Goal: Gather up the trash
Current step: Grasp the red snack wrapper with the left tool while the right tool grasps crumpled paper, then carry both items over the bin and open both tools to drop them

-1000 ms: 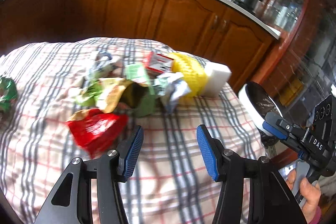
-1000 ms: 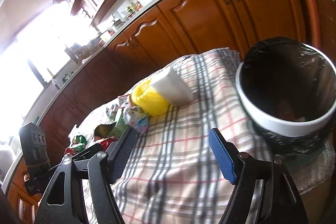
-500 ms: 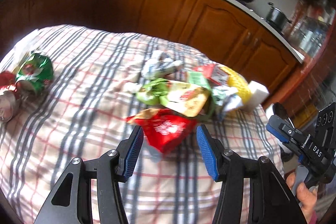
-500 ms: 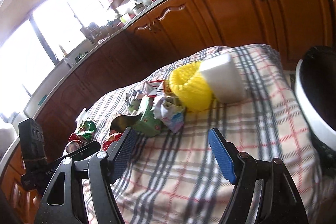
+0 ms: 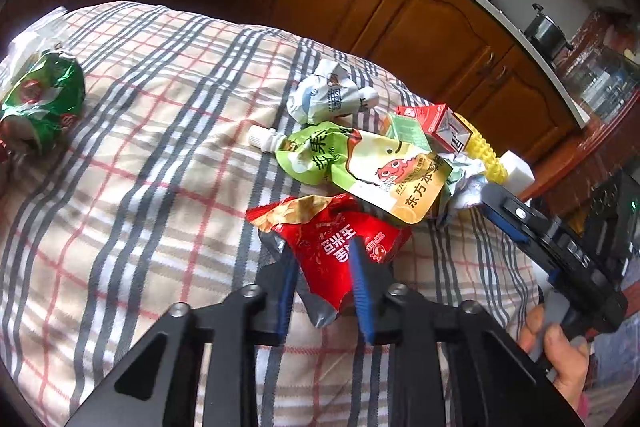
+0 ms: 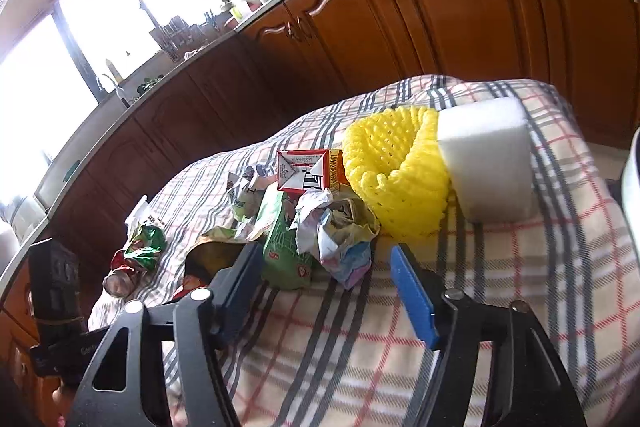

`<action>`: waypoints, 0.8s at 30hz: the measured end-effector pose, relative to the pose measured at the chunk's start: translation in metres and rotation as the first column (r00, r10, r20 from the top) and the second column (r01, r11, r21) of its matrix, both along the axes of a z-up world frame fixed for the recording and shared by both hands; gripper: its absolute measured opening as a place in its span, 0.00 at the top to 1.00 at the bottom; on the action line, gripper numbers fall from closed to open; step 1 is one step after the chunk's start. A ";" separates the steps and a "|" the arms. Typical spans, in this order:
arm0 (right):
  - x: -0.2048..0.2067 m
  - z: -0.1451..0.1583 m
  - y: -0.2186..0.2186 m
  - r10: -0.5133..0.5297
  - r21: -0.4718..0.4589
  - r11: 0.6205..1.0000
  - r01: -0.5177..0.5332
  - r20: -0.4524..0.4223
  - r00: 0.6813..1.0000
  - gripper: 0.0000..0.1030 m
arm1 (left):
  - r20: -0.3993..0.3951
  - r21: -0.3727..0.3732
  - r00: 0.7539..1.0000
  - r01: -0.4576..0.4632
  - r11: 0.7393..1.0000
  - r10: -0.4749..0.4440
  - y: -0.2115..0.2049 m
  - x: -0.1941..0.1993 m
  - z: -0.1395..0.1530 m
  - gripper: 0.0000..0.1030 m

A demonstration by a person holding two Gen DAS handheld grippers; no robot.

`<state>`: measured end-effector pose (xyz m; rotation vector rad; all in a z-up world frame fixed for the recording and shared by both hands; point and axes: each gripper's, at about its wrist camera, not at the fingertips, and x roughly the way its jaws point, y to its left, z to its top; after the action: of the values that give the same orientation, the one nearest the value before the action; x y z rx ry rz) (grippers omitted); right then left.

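Left wrist view: left gripper (image 5: 322,269) pinched on red snack wrapper (image 5: 340,239), blue pads pressing both sides of the crumpled foil, torn top edge flared open toward the plaid tablecloth (image 5: 140,167). Just beyond, touching the red one, green-and-yellow spouted pouch (image 5: 360,163) lying flat, white cap pointing left. Behind that, crumpled white pouch (image 5: 328,95) and red-and-white carton (image 5: 436,123) on its side. Far left, well apart from the heap, crushed green wrapper (image 5: 40,103). Right edge: right gripper (image 5: 500,215) beside the heap, held by a hand (image 5: 560,355).

Right wrist view: right gripper (image 6: 326,291) spread wide, nothing between the pads, aimed at a crumpled paper wad (image 6: 336,231) leaning against a green carton (image 6: 280,243). Further back, yellow foam net (image 6: 396,171) cupped like a bowl, opening facing the camera, contents not discernible, touching a white foam block (image 6: 488,159). White bin rim (image 6: 632,183) only partly visible at right edge; inside hidden.
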<state>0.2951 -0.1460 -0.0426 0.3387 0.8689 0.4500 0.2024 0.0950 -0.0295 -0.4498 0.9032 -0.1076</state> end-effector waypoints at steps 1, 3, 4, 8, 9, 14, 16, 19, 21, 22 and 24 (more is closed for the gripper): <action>0.003 -0.003 0.002 0.000 0.000 1.000 0.000 -0.007 1.000 0.41 | 0.001 0.002 1.000 0.004 1.000 -0.004 -0.001 0.001 -0.002 0.87; 0.008 -0.008 0.004 0.002 0.006 1.000 -0.002 -0.020 1.000 0.55 | 0.002 0.010 1.000 0.016 1.000 -0.016 -0.003 0.001 -0.002 0.94; 0.009 -0.009 0.004 0.003 0.004 1.000 -0.003 -0.020 1.000 0.63 | 0.006 0.014 1.000 0.021 1.000 -0.021 -0.004 0.000 -0.002 0.95; 0.000 -0.004 0.002 0.003 -0.001 1.000 -0.003 0.010 1.000 0.85 | 0.033 0.032 0.998 0.047 0.998 -0.048 -0.011 -0.008 0.005 0.99; -0.004 -0.002 -0.001 0.004 0.000 1.000 -0.004 0.019 1.000 0.86 | 0.040 0.030 0.998 0.056 0.998 -0.057 -0.013 -0.010 0.008 1.00; -0.025 0.011 -0.015 0.007 0.028 1.000 -0.008 0.038 0.999 0.86 | 0.074 0.027 0.991 0.106 0.994 -0.108 -0.027 -0.022 0.022 1.00; -0.036 0.016 -0.023 0.007 0.042 0.999 -0.009 0.044 0.999 0.86 | 0.085 0.028 0.987 0.132 0.991 -0.134 -0.034 -0.025 0.027 1.00; -0.052 0.023 -0.037 -0.003 0.053 0.999 0.000 0.055 0.998 0.86 | 0.101 0.025 0.980 0.172 0.985 -0.173 -0.047 -0.031 0.034 1.00; -0.061 0.027 -0.050 -0.016 0.070 0.998 0.012 0.058 0.998 0.86 | 0.112 0.027 0.974 0.197 0.980 -0.199 -0.055 -0.033 0.037 1.00; -0.066 0.028 -0.056 -0.026 0.070 0.997 0.021 0.062 0.998 0.86 | 0.115 0.028 0.970 0.210 0.977 -0.212 -0.059 -0.033 0.039 1.00; -0.077 0.033 -0.070 -0.052 0.068 0.997 0.047 0.073 0.996 0.86 | 0.121 0.033 0.963 0.237 0.971 -0.240 -0.069 -0.034 0.041 1.00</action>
<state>0.2185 -0.2165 -0.0100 0.4010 0.7723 0.4431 0.1688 0.0257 0.0120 -0.3120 0.8325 -0.3441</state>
